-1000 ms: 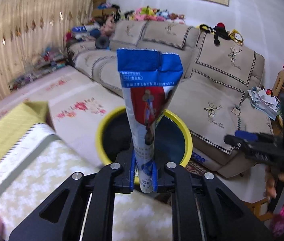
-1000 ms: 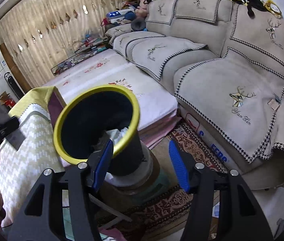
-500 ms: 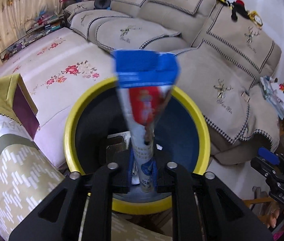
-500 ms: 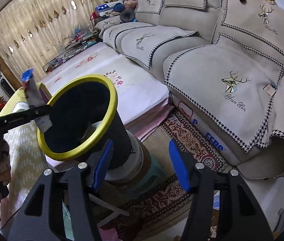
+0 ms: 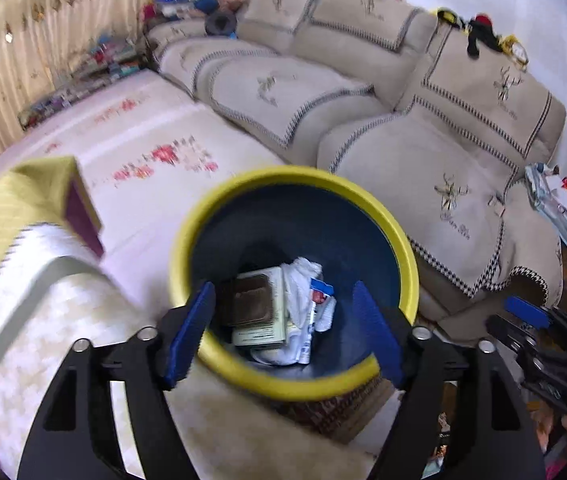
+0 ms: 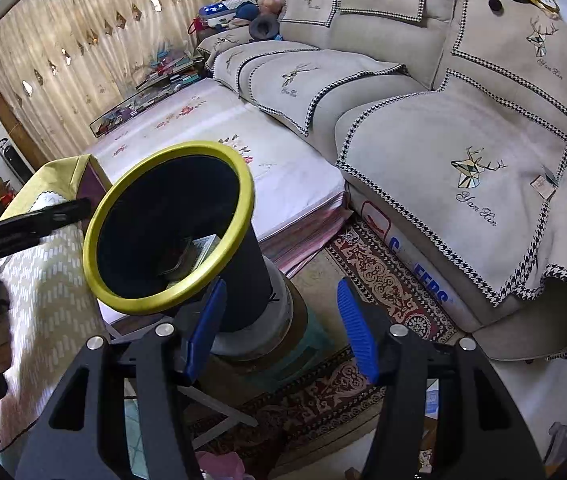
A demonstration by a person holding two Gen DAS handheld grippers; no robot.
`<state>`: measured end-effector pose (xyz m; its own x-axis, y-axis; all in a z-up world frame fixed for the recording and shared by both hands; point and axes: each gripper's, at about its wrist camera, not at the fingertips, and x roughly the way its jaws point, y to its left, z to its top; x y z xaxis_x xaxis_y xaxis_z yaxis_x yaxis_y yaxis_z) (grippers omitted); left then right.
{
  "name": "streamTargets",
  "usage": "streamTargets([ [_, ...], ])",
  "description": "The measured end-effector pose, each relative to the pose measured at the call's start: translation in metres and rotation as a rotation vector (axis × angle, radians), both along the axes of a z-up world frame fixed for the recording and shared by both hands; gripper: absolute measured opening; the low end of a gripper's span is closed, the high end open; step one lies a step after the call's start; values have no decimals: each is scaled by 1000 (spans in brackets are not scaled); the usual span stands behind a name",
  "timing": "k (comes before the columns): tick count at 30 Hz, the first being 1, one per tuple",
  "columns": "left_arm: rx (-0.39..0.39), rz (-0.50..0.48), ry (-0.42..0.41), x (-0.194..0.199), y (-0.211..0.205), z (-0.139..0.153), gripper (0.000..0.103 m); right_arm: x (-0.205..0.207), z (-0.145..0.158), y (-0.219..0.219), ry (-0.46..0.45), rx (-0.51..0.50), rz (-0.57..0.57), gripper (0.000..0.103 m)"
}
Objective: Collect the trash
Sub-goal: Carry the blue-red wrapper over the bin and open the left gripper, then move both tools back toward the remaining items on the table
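Trash sits at the bottom of the yellow-rimmed bin (image 5: 397, 240): a blue-and-red snack wrapper (image 5: 317, 300) lies against crumpled white paper (image 5: 299, 276), beside a pale carton (image 5: 261, 312) with a dark brown face. The bin's inside wall is dark blue. It stands raised on a grey and tan stack of round tubs (image 6: 283, 320), over a patterned red rug (image 6: 379, 280).

Directly above the bin's mouth hangs the left claw (image 5: 283, 328), its jaws opening with nothing between the blue pads; the wrapper is well below them. The right claw (image 6: 279, 328) is off to the side of the bin, jaws apart and empty, pads framing the bin's black outer wall and the stack under it.

Just left of the bin is a surface under a yellow-and-white patterned cloth (image 5: 43, 304). Behind the bin lies a low white mattress with red flowers (image 5: 155, 160), and beyond that a beige sofa with deer embroidery (image 6: 475, 168). Soft toys line the sofa back.

Only the left wrist view looks straight down onto the wrapper and paper. From the right wrist view the bin is seen at a slant: just a corner of the carton (image 6: 203, 248) shows, but the stack, the rug and the left claw's black arm (image 6: 23, 228) reaching in are plain.
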<state>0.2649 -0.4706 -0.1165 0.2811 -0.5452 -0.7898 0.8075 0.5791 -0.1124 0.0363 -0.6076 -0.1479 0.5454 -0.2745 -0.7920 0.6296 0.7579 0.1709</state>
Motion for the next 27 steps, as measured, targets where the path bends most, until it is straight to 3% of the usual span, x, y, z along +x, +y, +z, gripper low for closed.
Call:
streamTargets([
  [2,-48,24,-44,-9,35,21,86,5,1,6,0,0,19,55],
  [6,-124,96,-160,-27,114,57,93,21,6,25,-13,8,74,55],
  [12,-150,350,-288,-38,256,84,95,64,23,82,-51,8,236,56],
  [20,-107,778,-398,-35,437,78,96,126,39,200,-81,0,506,56],
  [23,-119,925,-422,-29,487,68,96,147,49,258,-106,-18,615,58],
  [27,-170,1059,-386,-23,534,47,96,168,58,332,-150,-26,718,69],
])
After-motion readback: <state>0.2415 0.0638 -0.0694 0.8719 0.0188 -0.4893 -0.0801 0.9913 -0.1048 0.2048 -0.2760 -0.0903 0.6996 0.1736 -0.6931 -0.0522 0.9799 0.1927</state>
